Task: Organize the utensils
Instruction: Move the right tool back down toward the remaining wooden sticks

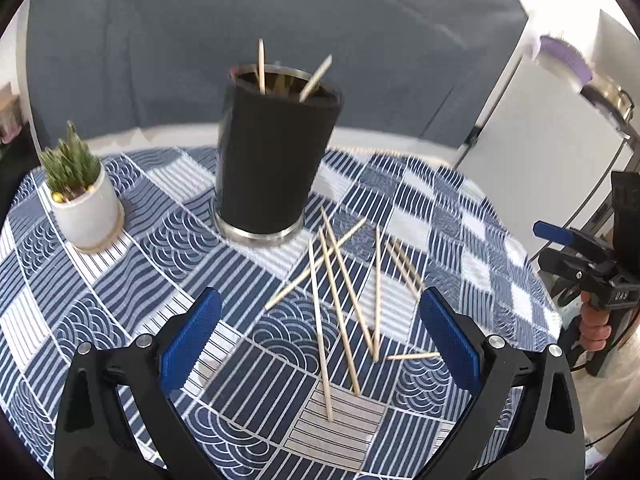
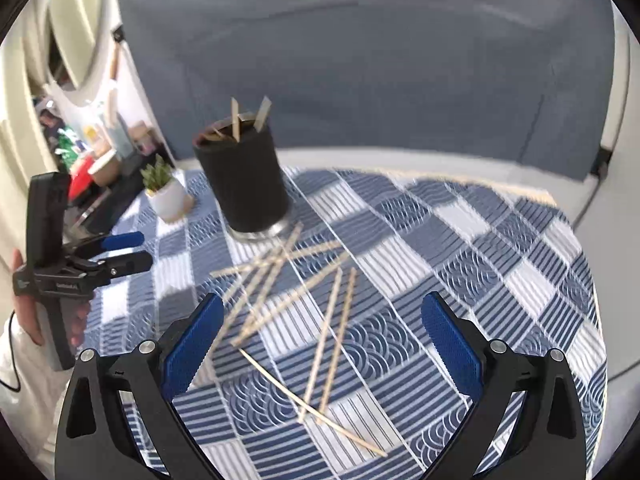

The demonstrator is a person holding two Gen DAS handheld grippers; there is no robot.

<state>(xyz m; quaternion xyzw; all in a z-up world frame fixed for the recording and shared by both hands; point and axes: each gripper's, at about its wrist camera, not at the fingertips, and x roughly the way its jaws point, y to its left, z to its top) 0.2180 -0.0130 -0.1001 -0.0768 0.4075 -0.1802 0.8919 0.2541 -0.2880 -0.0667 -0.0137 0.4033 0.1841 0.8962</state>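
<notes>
Several wooden chopsticks [image 1: 340,300] lie scattered and crossed on the blue patterned tablecloth [image 1: 120,280], just in front of a black cup with a steel base [image 1: 272,160]. Two chopsticks stand inside the cup. My left gripper [image 1: 320,336] hovers open above the near ends of the chopsticks, holding nothing. The right wrist view shows the same chopsticks [image 2: 280,292], the cup [image 2: 244,184] behind them, and my right gripper [image 2: 322,340] open and empty over the pile. Each gripper also appears at the edge of the other's view, held by a hand: the right gripper [image 1: 560,244] and the left gripper [image 2: 128,252].
A small green plant in a white pot [image 1: 84,200] stands left of the cup. A grey sofa [image 1: 280,40] runs behind the round table. A white cabinet [image 1: 540,152] stands off to the right. Cluttered shelves [image 2: 92,148] lie beyond the table's left edge.
</notes>
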